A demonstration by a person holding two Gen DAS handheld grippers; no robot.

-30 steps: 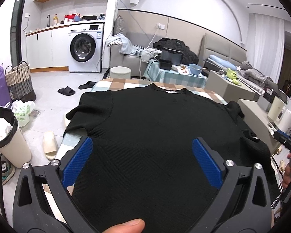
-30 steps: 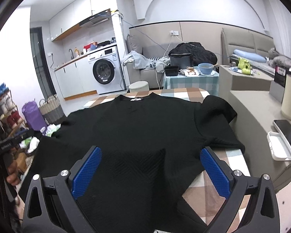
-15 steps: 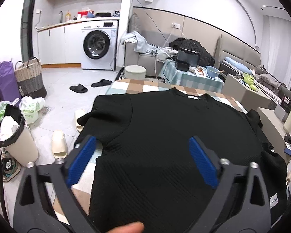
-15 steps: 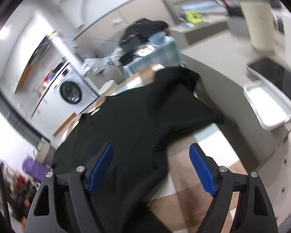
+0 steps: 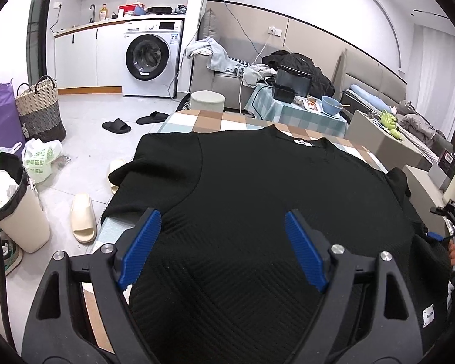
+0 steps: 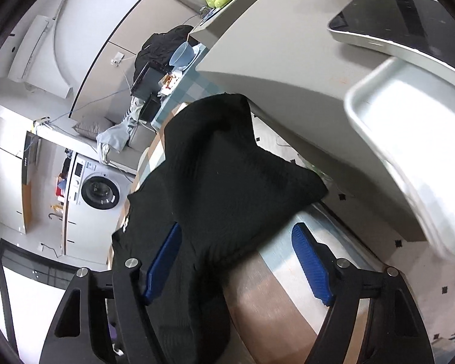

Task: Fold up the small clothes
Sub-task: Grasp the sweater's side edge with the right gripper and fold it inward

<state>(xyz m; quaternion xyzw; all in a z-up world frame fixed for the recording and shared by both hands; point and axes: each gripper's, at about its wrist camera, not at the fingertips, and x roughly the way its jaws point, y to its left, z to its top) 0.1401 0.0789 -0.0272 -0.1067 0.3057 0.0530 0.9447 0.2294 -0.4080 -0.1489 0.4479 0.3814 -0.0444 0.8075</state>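
A black knit t-shirt [image 5: 251, 206] lies spread flat on a checkered table [image 5: 209, 121], collar at the far side. My left gripper [image 5: 223, 242] is open above the shirt's lower left part, near the left sleeve [image 5: 160, 166]. My right gripper [image 6: 236, 261] is open and rolled sideways over the shirt's right side [image 6: 221, 182]; its left pad is over the fabric and its right pad over the bare tablecloth [image 6: 276, 297]. The right sleeve [image 6: 227, 121] lies ahead of it. Neither gripper holds anything.
A grey counter [image 6: 288, 69] with a white tray [image 6: 409, 139] and a dark tablet [image 6: 400, 21] stands right of the table. On the floor at the left are slippers [image 5: 82, 218], a bin [image 5: 12, 203] and baskets [image 5: 39, 109]. A washing machine [image 5: 151, 57] stands behind.
The right gripper has swung to the shirt's right edge and rolled sideways. The left gripper has drifted left toward the left sleeve. Both stayed open.
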